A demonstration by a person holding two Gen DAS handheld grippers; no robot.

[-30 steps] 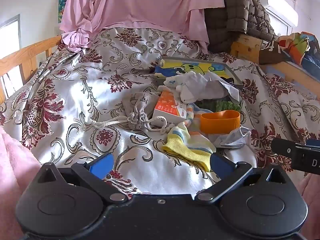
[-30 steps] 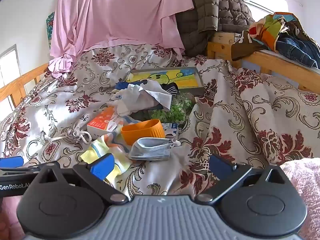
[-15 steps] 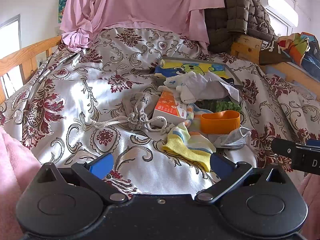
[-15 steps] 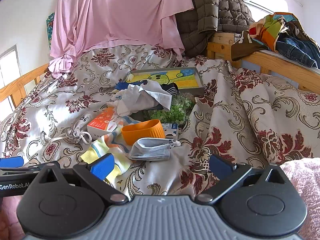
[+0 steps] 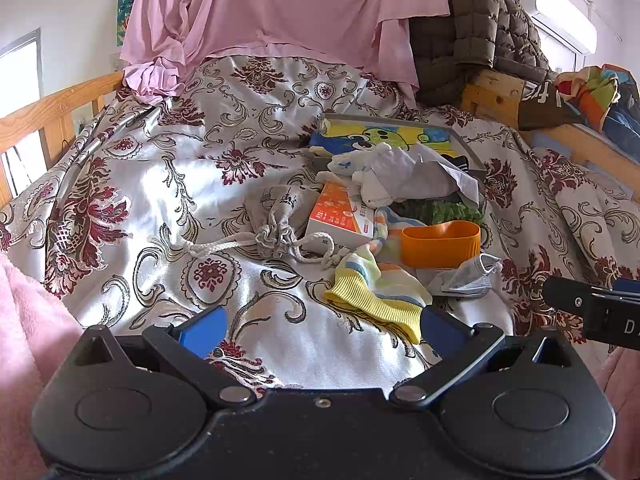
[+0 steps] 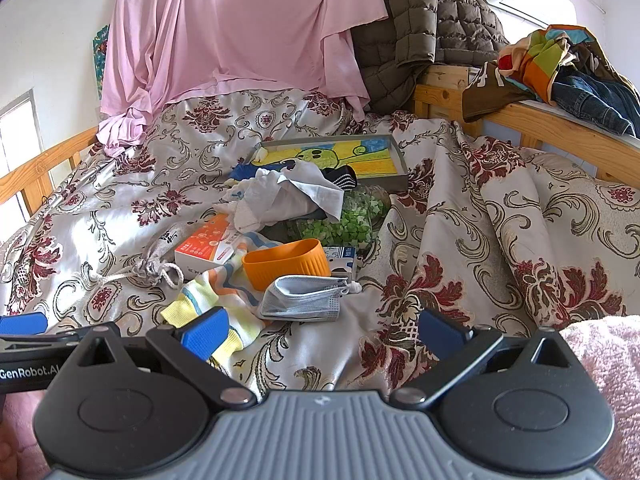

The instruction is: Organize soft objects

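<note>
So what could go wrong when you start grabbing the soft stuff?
The yellow sock lies partly under the orange cup, so pulling the sock may tip or drag the cup. The pouch has loose cords running toward the box, which could snag and tug it along. Both grippers, left and right, are open and close together, so they might bump.

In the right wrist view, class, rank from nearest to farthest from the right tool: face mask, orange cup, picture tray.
1. Face mask: just ahead of the right tool, on the bedspread.
2. Orange cup: directly behind the mask.
3. Picture tray: far back, mid-bed.
</note>
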